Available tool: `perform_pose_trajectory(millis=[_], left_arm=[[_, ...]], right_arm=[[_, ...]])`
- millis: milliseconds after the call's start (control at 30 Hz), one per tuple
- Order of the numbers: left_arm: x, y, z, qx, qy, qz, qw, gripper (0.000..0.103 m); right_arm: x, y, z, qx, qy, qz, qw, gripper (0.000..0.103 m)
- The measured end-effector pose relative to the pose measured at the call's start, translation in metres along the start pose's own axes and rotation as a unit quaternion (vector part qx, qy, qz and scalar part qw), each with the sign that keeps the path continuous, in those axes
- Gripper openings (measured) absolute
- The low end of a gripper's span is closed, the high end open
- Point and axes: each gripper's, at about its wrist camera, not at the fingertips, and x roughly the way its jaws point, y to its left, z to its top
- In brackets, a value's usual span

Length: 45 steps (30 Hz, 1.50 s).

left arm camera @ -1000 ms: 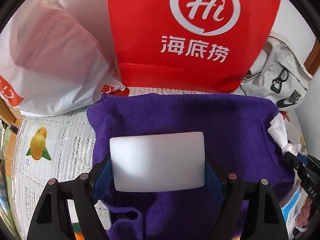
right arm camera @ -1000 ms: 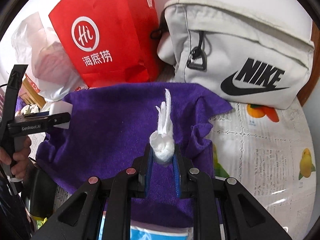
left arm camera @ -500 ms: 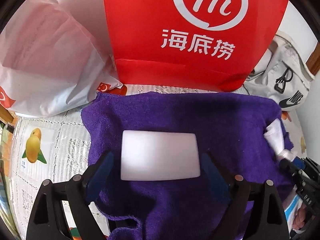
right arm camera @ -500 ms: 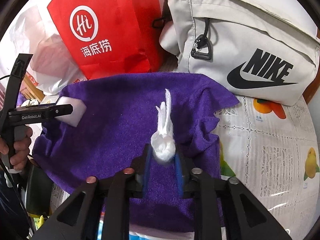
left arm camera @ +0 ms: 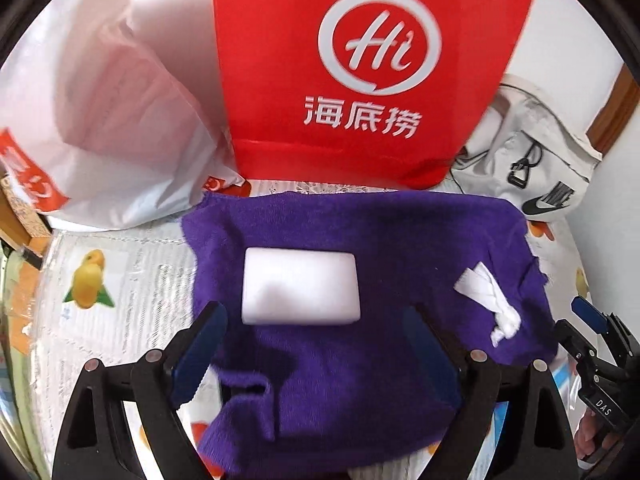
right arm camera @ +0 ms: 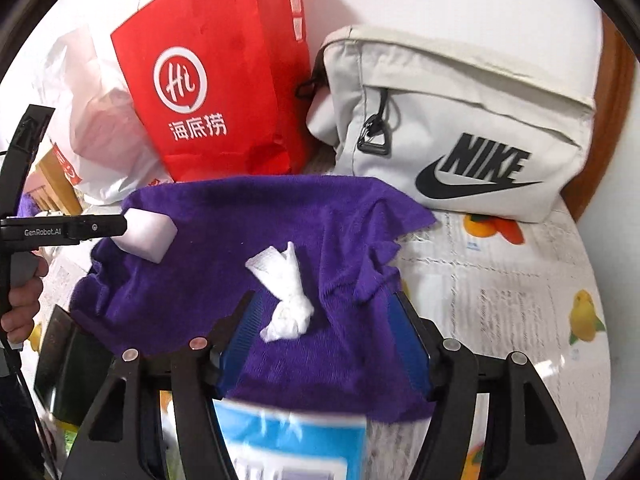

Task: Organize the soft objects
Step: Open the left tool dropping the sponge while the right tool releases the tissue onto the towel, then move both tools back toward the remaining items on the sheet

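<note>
Purple cloth (left arm camera: 360, 240) on the surface carries the white sponge (left arm camera: 300, 288) and knotted tissue (right arm camera: 286, 296), both lying free as the left tool (left arm camera: 316, 336) stands spread and the right tool (right arm camera: 326, 332), jaws just opening, releases; next probably a retreat.

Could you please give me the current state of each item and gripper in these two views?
left gripper: open, holding nothing.
right gripper: jaws just opened, tissue between them, released.
white sponge: lying flat on the cloth.
knotted tissue: lying on the cloth.
purple cloth: spread out, edges rumpled.
red paper bag: standing upright.
</note>
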Motion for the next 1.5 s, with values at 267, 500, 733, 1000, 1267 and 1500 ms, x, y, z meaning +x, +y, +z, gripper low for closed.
perform_pose_trajectory(millis=[267, 500, 733, 1000, 1267, 1500], left_arm=[[-0.060, 0.007, -0.039, -0.003, -0.014, 0.000, 0.9999, 0.090], [-0.110, 0.019, -0.098, -0.024, -0.035, -0.024, 0.9988, 0.090], [-0.140, 0.022, -0.163, -0.036, -0.052, -0.036, 0.9973, 0.090], [-0.139, 0.018, -0.219, -0.025, -0.055, -0.017, 0.9980, 0.090], [-0.124, 0.025, -0.249, -0.031, -0.041, -0.028, 0.9983, 0.090], [-0.111, 0.033, -0.258, -0.036, -0.024, -0.027, 0.9987, 0.090]], right_arm=[[-0.048, 0.010, -0.026, 0.034, 0.016, 0.004, 0.999, 0.066], [-0.105, 0.038, -0.061, 0.003, -0.009, -0.017, 1.000, 0.066], [-0.141, 0.052, -0.115, 0.030, 0.000, 0.024, 0.999, 0.066], [-0.142, 0.067, -0.185, 0.036, 0.026, 0.043, 0.998, 0.066], [-0.108, 0.069, -0.212, 0.060, 0.062, 0.053, 0.995, 0.066], [-0.086, 0.086, -0.216, 0.021, 0.070, 0.018, 0.997, 0.066]])
